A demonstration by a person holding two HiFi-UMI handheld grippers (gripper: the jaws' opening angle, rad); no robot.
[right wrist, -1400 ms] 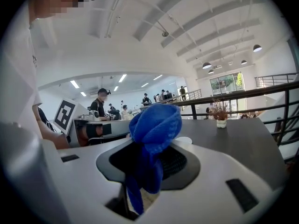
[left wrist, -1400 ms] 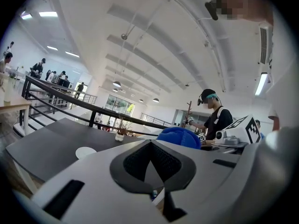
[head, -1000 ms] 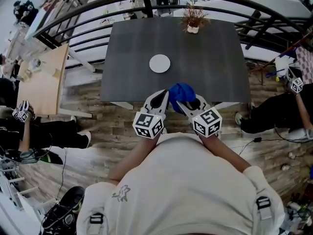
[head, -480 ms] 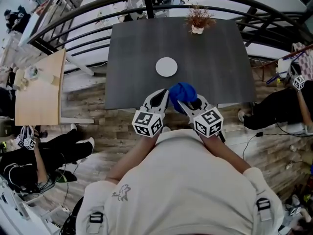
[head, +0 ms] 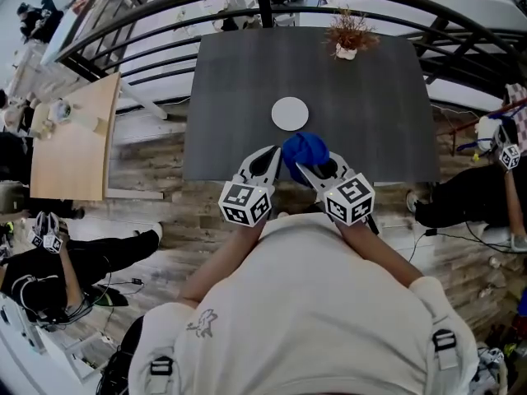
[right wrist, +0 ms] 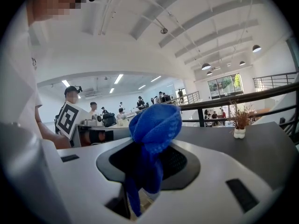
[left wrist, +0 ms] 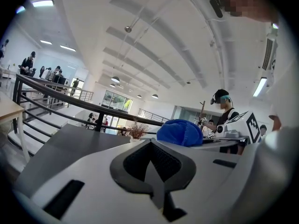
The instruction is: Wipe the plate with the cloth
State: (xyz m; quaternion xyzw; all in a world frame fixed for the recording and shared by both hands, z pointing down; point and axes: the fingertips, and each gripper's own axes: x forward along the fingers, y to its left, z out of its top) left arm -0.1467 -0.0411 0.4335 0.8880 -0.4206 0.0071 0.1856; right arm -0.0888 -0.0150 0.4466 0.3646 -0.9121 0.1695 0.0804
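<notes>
Presently right tongs (head: 301, 169) pinch the blue cloth (right wrist: 156, 125), left tongs (left wrist: 152, 146) pressed together.

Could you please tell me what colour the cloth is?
The cloth is blue; right gripper view shows it best.

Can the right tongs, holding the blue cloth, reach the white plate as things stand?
Probably yes: the plate lies just beyond the cloth in the right tongs, with nothing between them.

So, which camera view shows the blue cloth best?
The right gripper view: the cloth sits large in the middle, pinched in the shut jaws of the right gripper. The head view shows it only as a small blue lump by the gripper tips. The left gripper view shows just its top, beyond the left gripper.
</notes>
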